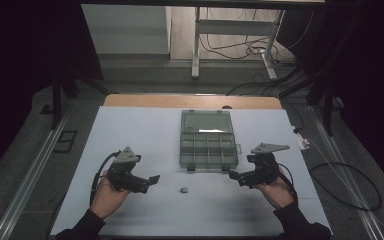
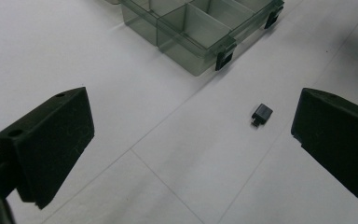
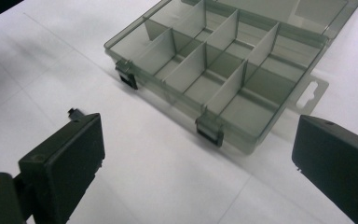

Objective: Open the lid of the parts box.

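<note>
A clear grey compartment box [image 1: 208, 147] lies open in the middle of the white table, its lid folded back and its compartments looking empty. A small black part [image 1: 183, 189] lies on the table in front of the box. My left gripper [image 1: 151, 181] is held left of the part, pointing at it, jaws open. In the left gripper view the part [image 2: 261, 113] lies ahead between the wide-open jaws of my left gripper [image 2: 191, 149], nearer the right one. My right gripper [image 1: 234, 175] hovers open by the box's front right corner. Its own view shows the box [image 3: 214, 70] ahead of my right gripper [image 3: 196, 158].
The white table [image 1: 130, 135] has bare surface on both sides of the box. Beyond its far edge stand a desk frame [image 1: 196, 45] and loose cables [image 1: 240, 47] on the floor. Dark curtains flank both sides.
</note>
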